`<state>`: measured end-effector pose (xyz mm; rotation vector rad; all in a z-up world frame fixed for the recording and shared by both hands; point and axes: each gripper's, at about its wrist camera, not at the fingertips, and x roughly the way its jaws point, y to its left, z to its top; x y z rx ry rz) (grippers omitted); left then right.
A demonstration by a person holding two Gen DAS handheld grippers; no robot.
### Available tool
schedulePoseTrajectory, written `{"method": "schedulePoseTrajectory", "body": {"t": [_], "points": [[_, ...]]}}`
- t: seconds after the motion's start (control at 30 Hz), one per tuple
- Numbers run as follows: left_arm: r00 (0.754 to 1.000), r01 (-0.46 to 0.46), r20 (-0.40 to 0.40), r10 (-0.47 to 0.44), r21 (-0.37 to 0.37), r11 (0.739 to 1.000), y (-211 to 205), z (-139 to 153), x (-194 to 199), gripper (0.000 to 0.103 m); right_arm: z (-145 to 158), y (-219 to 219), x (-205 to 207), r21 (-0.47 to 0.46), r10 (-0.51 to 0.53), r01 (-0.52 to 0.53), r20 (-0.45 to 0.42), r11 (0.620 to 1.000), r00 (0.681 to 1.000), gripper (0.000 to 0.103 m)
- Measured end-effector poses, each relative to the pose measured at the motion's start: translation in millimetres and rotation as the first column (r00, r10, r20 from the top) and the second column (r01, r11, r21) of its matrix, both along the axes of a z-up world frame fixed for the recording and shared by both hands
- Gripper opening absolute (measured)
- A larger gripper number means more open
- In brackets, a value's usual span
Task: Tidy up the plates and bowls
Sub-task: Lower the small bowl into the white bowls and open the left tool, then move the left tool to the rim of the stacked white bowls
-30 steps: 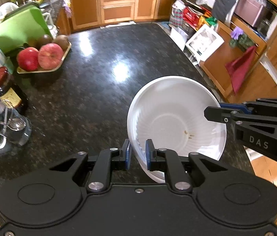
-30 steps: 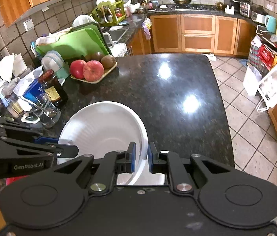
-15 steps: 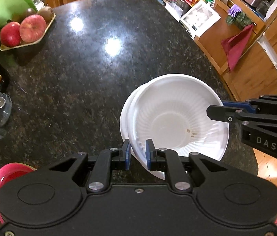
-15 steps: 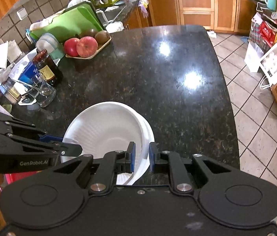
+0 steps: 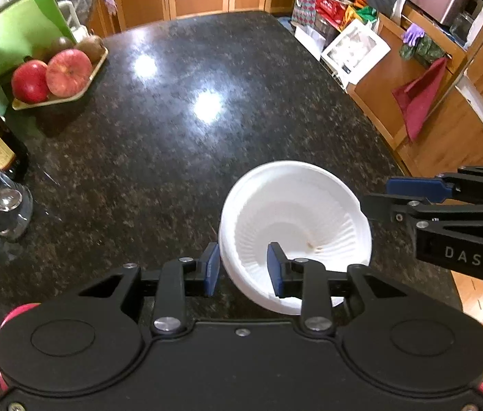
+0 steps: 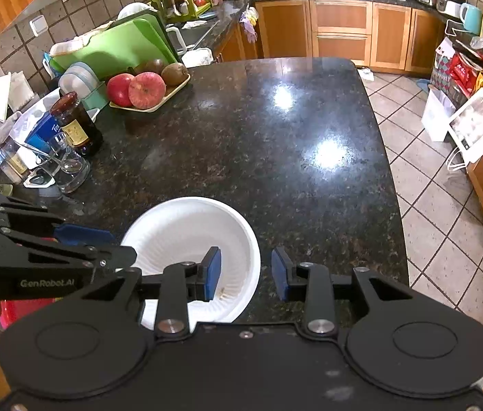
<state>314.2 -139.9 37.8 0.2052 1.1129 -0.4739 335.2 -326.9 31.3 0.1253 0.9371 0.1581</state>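
Near the table's (image 6: 310, 178) right edge sat the white bowl (image 5: 296, 233), nested on another. Both tools, left tool (image 5: 243, 269) and right tool (image 6: 246, 270), had just been spreading, rims between unpressed pads (release looked done). Withdrawing straight back should avoid nudging it.

"DAS" on right tool (image 5: 409, 198); "GenRobot.AI" on left tool (image 6: 104, 246).

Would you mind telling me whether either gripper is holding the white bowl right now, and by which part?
Nothing is held. Both the left gripper and right gripper have just been opening; each straddles the white bowl's rim, pads apart.
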Motion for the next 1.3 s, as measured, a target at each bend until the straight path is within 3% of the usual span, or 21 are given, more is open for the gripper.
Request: {"method": "schedulePoseTrajectory", "body": {"t": [0.23,0.3,0.4,0.73,0.97,1.3], "points": [[0.995,-0.031,0.098,0.030,0.006,1.000,2.9,3.8,-6.3,0.043,-1.9,-5.0,-5.3,0.032,-0.014,0.014,0.028,0.999,1.000,0.038],[0.990,-0.047,0.130,0.045,0.011,0.999,3.9,3.9,-9.0,0.050,-1.6,-6.4,-7.7,0.044,-0.022,0.020,0.040,0.999,0.999,0.039],[0.985,-0.064,0.163,0.061,0.013,0.998,5.4,3.7,-12.1,0.051,-2.1,-8.5,-11.0,0.059,-0.031,0.028,0.055,0.998,0.998,0.041],[0.947,-0.141,0.296,0.126,0.030,0.990,6.8,2.6,-26.4,0.056,-4.3,-9.8,-30.2,0.064,-0.069,0.059,0.160,0.996,0.985,0.052],[0.923,-0.178,0.352,0.155,0.034,0.983,7.4,-0.8,-33.3,0.061,-7.3,-0.1,-55.0,-0.029,-0.084,0.101,0.358,0.994,0.930,0.061],[0.873,-0.225,0.435,0.219,-0.038,0.974,18.6,-4.9,-55.9,0.068,-15.9,10.4,-90.4,-0.072,-0.086,0.148,0.540,0.986,0.837,0.064]]}}
